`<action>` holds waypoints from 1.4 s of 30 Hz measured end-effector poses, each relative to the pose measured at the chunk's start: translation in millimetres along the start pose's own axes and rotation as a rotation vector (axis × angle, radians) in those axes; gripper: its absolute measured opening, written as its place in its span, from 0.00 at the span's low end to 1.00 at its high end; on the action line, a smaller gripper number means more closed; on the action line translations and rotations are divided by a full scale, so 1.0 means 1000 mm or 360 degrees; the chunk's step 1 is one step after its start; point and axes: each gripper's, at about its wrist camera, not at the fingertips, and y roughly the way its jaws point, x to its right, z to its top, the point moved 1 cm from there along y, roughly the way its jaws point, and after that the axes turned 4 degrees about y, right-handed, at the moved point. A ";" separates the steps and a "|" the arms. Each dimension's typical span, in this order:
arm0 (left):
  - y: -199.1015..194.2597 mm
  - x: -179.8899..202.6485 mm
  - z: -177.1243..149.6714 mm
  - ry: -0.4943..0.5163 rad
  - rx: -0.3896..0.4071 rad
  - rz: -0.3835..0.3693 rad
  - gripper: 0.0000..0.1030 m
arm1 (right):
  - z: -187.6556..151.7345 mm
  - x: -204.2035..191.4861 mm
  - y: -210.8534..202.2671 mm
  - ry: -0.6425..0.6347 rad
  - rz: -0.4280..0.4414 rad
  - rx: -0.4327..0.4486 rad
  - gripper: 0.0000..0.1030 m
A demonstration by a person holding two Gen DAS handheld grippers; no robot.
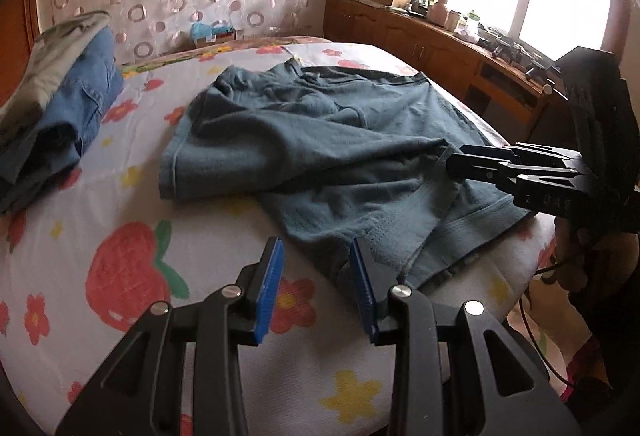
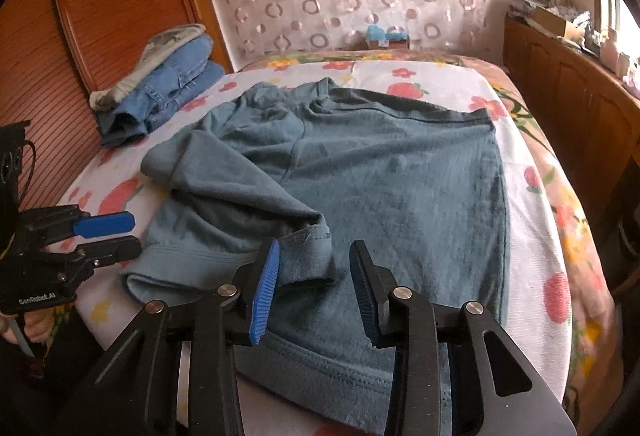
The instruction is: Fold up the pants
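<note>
Grey-blue pants [image 1: 320, 140] [image 2: 400, 196] lie crumpled on a flowered bedsheet [image 1: 120, 276] [image 2: 528, 236], one leg folded over toward the near edge. In the right wrist view my right gripper [image 2: 314, 250] is open, with the folded leg's cuff [image 2: 308, 260] between its blue pads; the cuff touches the left pad and stops short of the right one. In the left wrist view the right gripper [image 1: 450, 162] reaches in from the right to that cuff. My left gripper [image 1: 316, 252] [image 2: 132, 234] is open over the sheet with nothing between its fingers, its right finger beside the pants' near hem.
Folded jeans with a pale garment on top [image 1: 72, 104] [image 2: 172, 92] are stacked at the bed's far left by the wooden headboard [image 2: 100, 16]. A wooden cabinet [image 1: 440, 48] [image 2: 560, 96] with clutter runs along the right under a bright window. A hand [image 2: 36, 324] holds the left gripper.
</note>
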 end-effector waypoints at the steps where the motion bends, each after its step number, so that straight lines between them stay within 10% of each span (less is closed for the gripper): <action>1: 0.002 -0.001 -0.001 -0.0009 -0.0004 0.0003 0.32 | 0.000 0.000 0.001 0.0001 -0.0001 -0.0007 0.35; 14: 0.008 -0.004 -0.008 -0.0014 0.0047 0.0059 0.41 | 0.002 -0.015 -0.005 -0.0102 0.0014 0.0012 0.05; 42: -0.026 0.011 0.014 -0.0034 0.0148 -0.0001 0.41 | 0.003 -0.006 -0.102 -0.0139 -0.0109 0.0315 0.03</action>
